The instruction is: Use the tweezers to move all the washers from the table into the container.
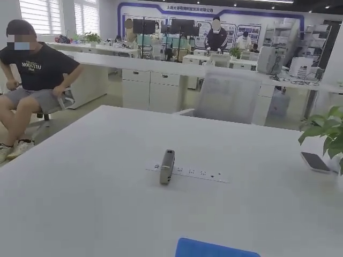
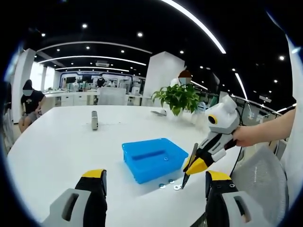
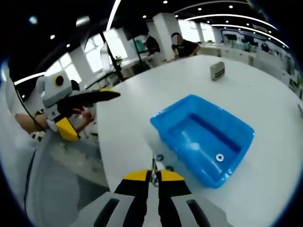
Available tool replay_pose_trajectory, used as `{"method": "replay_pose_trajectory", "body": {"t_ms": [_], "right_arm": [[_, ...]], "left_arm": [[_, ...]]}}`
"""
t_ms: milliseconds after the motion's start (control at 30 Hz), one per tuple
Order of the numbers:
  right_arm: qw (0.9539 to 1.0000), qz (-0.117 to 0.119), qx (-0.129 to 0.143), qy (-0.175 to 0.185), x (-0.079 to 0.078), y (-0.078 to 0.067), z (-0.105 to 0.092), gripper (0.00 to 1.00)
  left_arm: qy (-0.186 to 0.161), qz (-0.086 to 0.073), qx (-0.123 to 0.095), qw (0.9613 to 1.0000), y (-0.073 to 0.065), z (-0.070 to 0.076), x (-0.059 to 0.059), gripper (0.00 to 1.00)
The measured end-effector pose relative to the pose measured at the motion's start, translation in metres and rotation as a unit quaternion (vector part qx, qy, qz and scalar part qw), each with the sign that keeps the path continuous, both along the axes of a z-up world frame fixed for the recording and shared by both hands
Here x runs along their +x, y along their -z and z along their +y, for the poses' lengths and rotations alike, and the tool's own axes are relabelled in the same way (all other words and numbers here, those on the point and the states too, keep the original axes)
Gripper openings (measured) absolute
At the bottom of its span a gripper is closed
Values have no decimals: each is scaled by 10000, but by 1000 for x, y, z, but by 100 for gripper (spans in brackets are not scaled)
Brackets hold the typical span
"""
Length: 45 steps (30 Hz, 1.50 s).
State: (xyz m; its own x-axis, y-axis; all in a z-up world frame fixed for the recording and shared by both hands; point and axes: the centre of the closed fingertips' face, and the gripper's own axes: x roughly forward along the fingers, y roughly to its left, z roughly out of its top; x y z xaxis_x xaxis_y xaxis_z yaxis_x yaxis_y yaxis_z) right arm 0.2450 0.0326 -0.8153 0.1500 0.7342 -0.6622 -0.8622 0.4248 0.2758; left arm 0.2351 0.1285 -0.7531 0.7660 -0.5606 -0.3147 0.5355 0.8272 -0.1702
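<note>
right gripper (image 3: 152, 177) clamps the tweezers (image 2: 194, 150), tips by washers (image 2: 162, 186) at the table (image 2: 57, 146) edge beside the blue container (image 2: 142, 163); left gripper (image 2: 155, 176) gapes wide.

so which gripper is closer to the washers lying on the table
Right. The right gripper holds the tweezers with their tip down at the washers beside the blue container; the left gripper hangs farther back, jaws open.
</note>
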Motion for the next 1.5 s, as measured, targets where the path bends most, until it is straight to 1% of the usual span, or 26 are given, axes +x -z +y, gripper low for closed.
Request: {"method": "replay_pose_trajectory", "body": {"t_ms": [233, 333, 500, 600, 633, 733, 1067, 1133, 1167, 1200, 1233, 1267, 1367, 1433, 1500], "right_arm": [[9996, -206, -147, -153, -3, -1, 0, 3], [9996, -181, -140, -169, -3, 0, 0, 3], [9996, -240, -107, -109, -1, -2, -2, 3], [9996, -228, -136, -106, 1, 2, -4, 4], [9996, -199, -151, -123, 1, 4, -5, 4], [9997, -180, -125, -136, -2, 3, -3, 4], [9989, -278, -218, -322, -7, 3, 1, 4], [9979, -391, -269, -437, -8, 4, 3, 4], [9962, -560, -362, -564, -8, 4, 3, 4], [9951, -636, -408, -636, -9, 5, 4, 4], [9929, -766, -489, -761, -10, 5, 4, 4], [9918, -845, -545, -795, -11, 6, 5, 4], [9899, -959, -572, -869, -15, 6, 9, 4], [9886, -1061, -586, -896, -15, 7, 9, 3], [9864, -1204, -621, -928, -15, 8, 8, 3]], "left_arm": [[22, 18, 20, 10000, 1, -1, -1, 87], [38, 29, 44, 10000, 2, -1, -1, 87], [59, 39, 64, 10000, 2, -2, -2, 87], [62, 44, 60, 10000, 2, -2, -2, 87], [66, 47, 62, 9999, 2, -2, -2, 87], [64, 50, 73, 9999, 3, -2, -2, 87], [48, 56, 99, 9999, 3, -1, -2, 87], [46, 59, 114, 9999, 3, -1, -2, 87], [45, 62, 118, 9999, 3, -1, -2, 87], [44, 61, 119, 9999, 3, 0, -2, 87], [44, 61, 120, 9999, 4, 0, -2, 87], [45, 64, 121, 9999, 4, 0, -2, 86], [51, 75, 140, 9999, 4, 0, -2, 86], [55, 78, 149, 9998, 5, 0, -2, 86], [55, 78, 153, 9998, 5, 0, -2, 86]]}}
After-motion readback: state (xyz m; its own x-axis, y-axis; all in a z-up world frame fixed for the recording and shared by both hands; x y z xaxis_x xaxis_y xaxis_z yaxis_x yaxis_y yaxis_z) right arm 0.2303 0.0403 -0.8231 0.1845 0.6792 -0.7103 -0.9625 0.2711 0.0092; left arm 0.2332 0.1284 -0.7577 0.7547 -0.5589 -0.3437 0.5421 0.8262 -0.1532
